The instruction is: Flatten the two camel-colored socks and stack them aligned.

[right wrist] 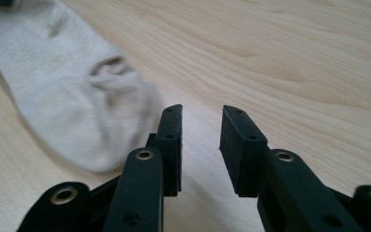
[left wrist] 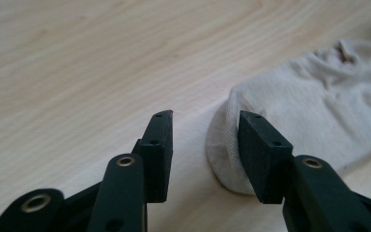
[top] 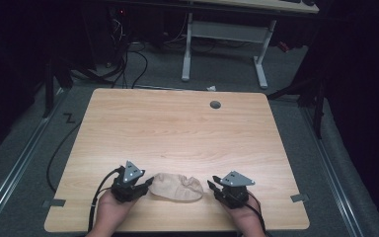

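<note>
Since the beige sock lies flat near the table's near edge, between the two tools, the step in hand looks like taking hold of its ends. To do it well, the left gripper should ease forward until its jaws straddle the rounded end, one jaw on the wood and one over the fabric, then pinch low so both layers come up together. The right gripper needs to swing toward the sock's other end, which sits just off its left jaw. Both tongs stand released, jaws apart, holding nothing. Both hands rest low at the near edge, angled inward toward the sock.
</note>
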